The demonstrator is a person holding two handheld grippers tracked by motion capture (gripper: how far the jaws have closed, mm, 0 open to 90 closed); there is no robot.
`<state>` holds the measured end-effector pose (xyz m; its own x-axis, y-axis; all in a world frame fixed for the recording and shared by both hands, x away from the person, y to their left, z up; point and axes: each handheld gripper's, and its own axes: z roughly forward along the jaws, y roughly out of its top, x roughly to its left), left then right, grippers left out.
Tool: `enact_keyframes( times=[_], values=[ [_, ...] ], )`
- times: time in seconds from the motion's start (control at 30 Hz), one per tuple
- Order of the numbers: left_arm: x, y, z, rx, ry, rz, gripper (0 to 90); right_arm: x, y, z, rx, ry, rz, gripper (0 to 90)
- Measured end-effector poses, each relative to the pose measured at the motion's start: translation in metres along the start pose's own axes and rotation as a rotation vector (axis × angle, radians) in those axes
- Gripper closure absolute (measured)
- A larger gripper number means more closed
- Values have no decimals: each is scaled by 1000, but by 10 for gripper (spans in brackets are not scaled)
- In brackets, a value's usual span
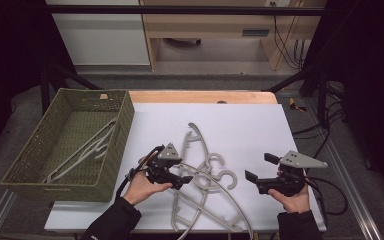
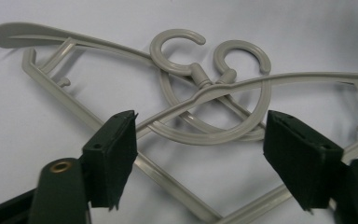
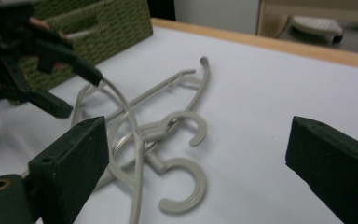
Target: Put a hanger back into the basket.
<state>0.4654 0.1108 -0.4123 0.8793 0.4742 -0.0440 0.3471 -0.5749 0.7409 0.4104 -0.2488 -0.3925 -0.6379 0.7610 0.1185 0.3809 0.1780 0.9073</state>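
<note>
High view first: on the white table cover lies a loose pile of grey plastic hangers, thin and smooth, with curved arms and round hooks that cross each other. My left gripper is at the left edge of this pile, its jaws apart and pointing into the hangers; whether a pad touches one I cannot tell. My right gripper is well apart from the pile, on the right, with jaws apart and nothing between them. At the left stands a green woven basket, rectangular, with a rough mesh wall. Inside it lie more hangers of the same grey plastic, resting diagonally on the bottom.

Left gripper view: between my two black padded jaws I see two hooks side by side, each ribbed along its curve, and the long arms crossing under them. The jaws stand wide and press on nothing.

Right gripper view: my jaws are wide apart over the white cover. Two hooks lie between and beyond them, not touched. Farther off is my left gripper at the hangers, and behind it the basket.
</note>
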Motion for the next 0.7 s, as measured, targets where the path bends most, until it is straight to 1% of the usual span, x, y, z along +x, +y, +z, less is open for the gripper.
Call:
enact_keyframes(
  times=[0.03,0.07,0.17,0.2,0.27,0.3,0.33,0.47,0.57,0.6,0.63,0.67,0.7],
  values=[
    [-2,-2,-3,-14,2,-15,217,3,-2,3,24,5,-3,96],
    [-4,-5,-7,-26,4,-20,206,6,-4,7,50,6,-7,106],
    [-9,-15,-19,-61,27,-37,180,18,-14,19,152,15,-38,164],
    [-11,-19,-23,-72,28,-52,175,21,-18,22,178,29,-54,177],
    [-15,-28,-30,-94,37,-71,169,27,-25,28,230,43,-63,230],
    [-17,-33,-33,-98,43,-72,167,30,-28,31,249,51,-75,252],
    [-19,-37,-37,-104,52,-78,166,33,-30,34,270,63,-74,272],
    [-26,-50,-49,-130,66,-104,164,35,-33,45,308,83,-58,351],
    [-32,-59,-58,-143,65,-116,162,34,-32,52,327,82,-73,405],
    [-33,-63,-60,-148,69,-119,159,34,-31,54,335,86,-77,425],
    [-34,-66,-62,-145,73,-117,158,34,-29,56,341,80,-82,454],
    [-35,-69,-64,-142,75,-115,154,35,-28,59,340,95,-85,483],
    [-35,-72,-65,-143,76,-119,146,36,-26,62,347,113,-75,498]
  ],
)
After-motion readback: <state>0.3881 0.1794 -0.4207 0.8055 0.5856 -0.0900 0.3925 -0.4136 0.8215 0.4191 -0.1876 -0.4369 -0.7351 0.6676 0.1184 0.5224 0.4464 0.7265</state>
